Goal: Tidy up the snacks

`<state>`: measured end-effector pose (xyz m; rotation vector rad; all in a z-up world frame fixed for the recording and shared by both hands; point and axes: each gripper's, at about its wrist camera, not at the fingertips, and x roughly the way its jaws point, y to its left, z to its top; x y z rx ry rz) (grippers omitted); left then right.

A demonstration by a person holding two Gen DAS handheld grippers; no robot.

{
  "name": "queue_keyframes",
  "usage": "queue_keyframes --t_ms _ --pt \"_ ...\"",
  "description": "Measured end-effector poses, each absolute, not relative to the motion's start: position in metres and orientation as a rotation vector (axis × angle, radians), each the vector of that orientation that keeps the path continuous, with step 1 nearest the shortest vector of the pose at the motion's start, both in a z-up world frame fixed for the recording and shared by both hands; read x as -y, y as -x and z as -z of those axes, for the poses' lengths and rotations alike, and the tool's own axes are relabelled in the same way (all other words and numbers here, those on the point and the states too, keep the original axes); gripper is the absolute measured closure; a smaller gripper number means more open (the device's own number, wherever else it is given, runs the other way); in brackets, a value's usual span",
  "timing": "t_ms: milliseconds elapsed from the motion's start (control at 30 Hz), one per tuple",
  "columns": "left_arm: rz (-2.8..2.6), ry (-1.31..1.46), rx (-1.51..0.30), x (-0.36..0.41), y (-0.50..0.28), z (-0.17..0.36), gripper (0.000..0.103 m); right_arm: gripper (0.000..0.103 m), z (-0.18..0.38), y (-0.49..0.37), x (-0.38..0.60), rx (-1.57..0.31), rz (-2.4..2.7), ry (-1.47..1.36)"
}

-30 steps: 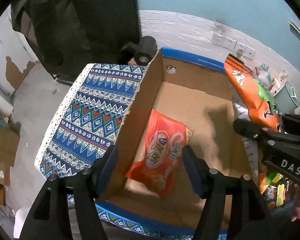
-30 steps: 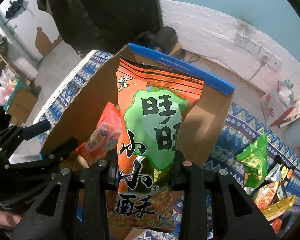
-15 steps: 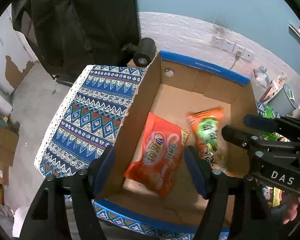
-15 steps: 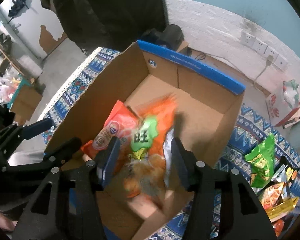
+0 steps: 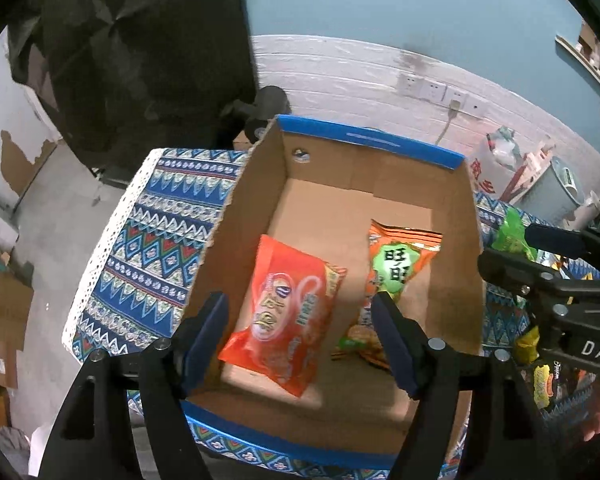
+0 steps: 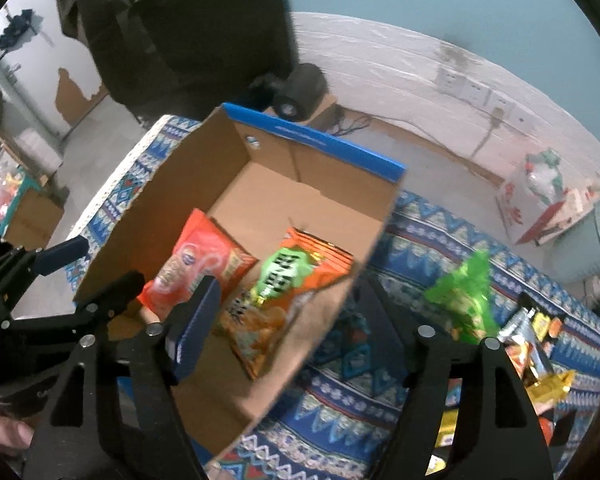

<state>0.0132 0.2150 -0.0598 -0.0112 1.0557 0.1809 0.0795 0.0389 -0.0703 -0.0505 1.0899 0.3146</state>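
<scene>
An open cardboard box [image 5: 380, 140] [image 6: 312, 136] with a blue rim stands on the patterned tablecloth. Two snack bags lie flat on its floor, side by side: a red-orange bag [image 5: 288, 312] [image 6: 196, 264] on the left and an orange bag with a green label [image 5: 396, 264] [image 6: 284, 280] on the right. My left gripper [image 5: 296, 320] [image 6: 104, 264] hovers open above the red-orange bag, touching nothing. My right gripper [image 6: 288, 300] [image 5: 516, 246] hangs over the box's right wall; its jaws are opening and hold nothing.
Right of the box, a green bag [image 6: 468, 292] and a heap of several small packets [image 6: 540, 340] lie on the tablecloth [image 5: 152, 240]. The table's lace edge drops to the floor on the left. A black cylinder [image 5: 268, 104] sits behind the box.
The right gripper opened and let go of the orange and green bag, which dropped into the box beside the red-orange bag. Both grippers drew back and up a little.
</scene>
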Motion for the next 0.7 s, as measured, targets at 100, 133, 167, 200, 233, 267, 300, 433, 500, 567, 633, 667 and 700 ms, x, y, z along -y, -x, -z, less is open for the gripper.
queue_keyframes --t_ms 100,133,167,200,233,267,300,433,500,567,633,667,700 --pt "-0.156 -0.009 -1.053 -0.202 -0.013 0.059 0.028 0.029 0.068 -0.074 -0.023 -1.097 -0.283 0.032" --pt "-0.149 -0.014 -1.054 -0.198 -0.013 0.059 0.028 0.029 0.067 -0.072 -0.017 -1.098 -0.271 0.027" --pt "-0.137 -0.015 -1.06 -0.193 -0.014 0.06 0.028 0.029 0.066 -0.07 -0.011 -1.098 -0.26 0.024" --pt "-0.122 -0.013 -1.065 -0.188 -0.014 0.06 0.028 0.029 0.066 -0.068 -0.006 -1.098 -0.249 0.021" --pt "-0.111 -0.011 -1.067 -0.184 -0.015 0.061 0.028 0.028 0.065 -0.066 0.0 -1.099 -0.237 0.018" --pt "-0.101 -0.011 -1.069 -0.18 -0.015 0.061 0.028 0.028 0.065 -0.063 0.007 -1.101 -0.221 0.013" --pt "-0.093 -0.018 -1.069 -0.174 -0.015 0.062 0.028 0.028 0.065 -0.061 0.013 -1.105 -0.208 0.007" --pt "-0.063 -0.047 -1.072 -0.154 -0.015 0.063 0.028 0.028 0.065 -0.05 0.04 -1.117 -0.164 -0.024" --pt "-0.045 -0.062 -1.07 -0.143 -0.015 0.062 0.028 0.028 0.064 -0.045 0.053 -1.119 -0.142 -0.037" --pt "-0.026 -0.068 -1.069 -0.134 -0.015 0.061 0.028 0.027 0.062 -0.04 0.065 -1.115 -0.124 -0.047" --pt "-0.005 -0.078 -1.064 -0.123 -0.015 0.059 0.028 0.027 0.061 -0.035 0.074 -1.11 -0.11 -0.054" --pt "0.002 -0.083 -1.063 -0.119 -0.015 0.059 0.028 0.027 0.06 -0.032 0.081 -1.107 -0.101 -0.058" --pt "0.008 -0.088 -1.062 -0.116 -0.015 0.058 0.028 0.027 0.06 -0.029 0.085 -1.106 -0.094 -0.061"
